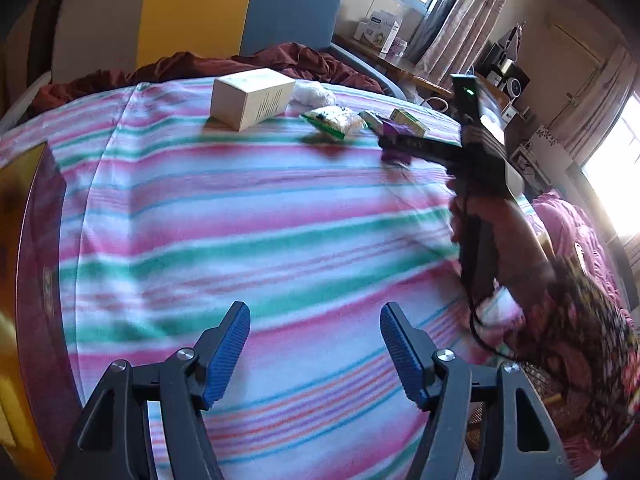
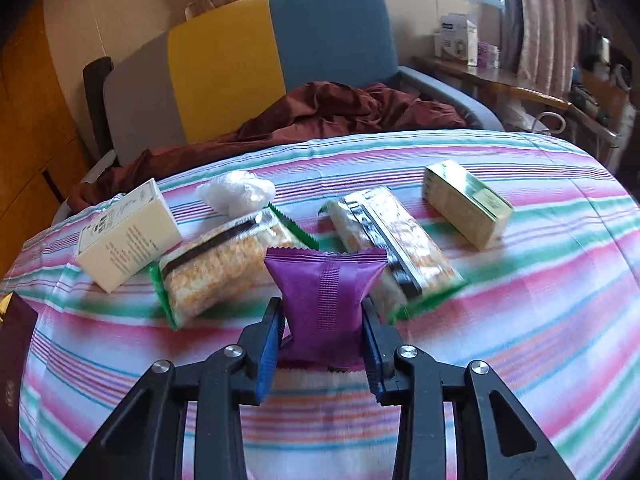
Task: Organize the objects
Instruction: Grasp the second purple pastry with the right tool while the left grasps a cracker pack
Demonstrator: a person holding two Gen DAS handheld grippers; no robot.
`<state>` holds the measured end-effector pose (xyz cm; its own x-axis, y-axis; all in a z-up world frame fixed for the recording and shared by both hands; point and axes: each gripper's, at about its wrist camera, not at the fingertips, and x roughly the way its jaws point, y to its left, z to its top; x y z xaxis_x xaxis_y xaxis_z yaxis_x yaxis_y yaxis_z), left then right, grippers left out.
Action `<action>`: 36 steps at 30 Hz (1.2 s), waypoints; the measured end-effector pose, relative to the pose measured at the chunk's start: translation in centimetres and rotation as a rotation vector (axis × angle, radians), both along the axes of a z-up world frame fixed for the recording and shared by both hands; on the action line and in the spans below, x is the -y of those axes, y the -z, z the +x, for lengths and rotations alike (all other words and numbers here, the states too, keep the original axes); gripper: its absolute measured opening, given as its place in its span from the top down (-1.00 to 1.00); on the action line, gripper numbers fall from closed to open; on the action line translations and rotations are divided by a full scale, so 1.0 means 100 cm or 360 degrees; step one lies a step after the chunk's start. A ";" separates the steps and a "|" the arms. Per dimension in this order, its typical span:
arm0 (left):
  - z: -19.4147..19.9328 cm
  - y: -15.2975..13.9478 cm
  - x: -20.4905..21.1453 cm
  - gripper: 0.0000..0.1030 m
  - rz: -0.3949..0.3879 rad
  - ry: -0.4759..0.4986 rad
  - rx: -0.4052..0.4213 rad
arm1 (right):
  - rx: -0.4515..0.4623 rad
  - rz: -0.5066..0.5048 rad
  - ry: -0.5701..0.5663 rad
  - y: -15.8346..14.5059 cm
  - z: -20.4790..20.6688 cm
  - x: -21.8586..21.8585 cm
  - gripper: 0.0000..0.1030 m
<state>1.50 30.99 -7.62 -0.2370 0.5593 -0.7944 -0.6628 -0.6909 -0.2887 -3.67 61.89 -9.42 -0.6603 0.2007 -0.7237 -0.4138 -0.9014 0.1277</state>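
My right gripper (image 2: 323,332) is shut on a purple snack packet (image 2: 326,292), held just above the striped cloth. It also shows in the left wrist view (image 1: 394,142), gripped far across the table. Behind it lie two green-edged cracker packets (image 2: 224,264) (image 2: 394,240), a cream box (image 2: 128,232), a green box (image 2: 466,204) and a white crumpled bag (image 2: 236,190). My left gripper (image 1: 315,340) is open and empty, low over the near part of the cloth. The cream box (image 1: 252,96) and one cracker packet (image 1: 334,120) show far ahead of it.
The table carries a pink, green and white striped cloth (image 1: 240,220). A dark red garment (image 2: 320,116) lies on a yellow and blue chair (image 2: 280,48) behind it. A wooden shelf (image 2: 512,84) with boxes stands at the right. A dark red book (image 2: 14,344) lies at the left edge.
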 end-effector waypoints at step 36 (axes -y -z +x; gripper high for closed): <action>-0.139 0.039 -0.223 0.05 -0.0247 0.0218 -0.0424 | -0.0277 -0.0345 0.0443 0.012 0.066 -0.040 0.28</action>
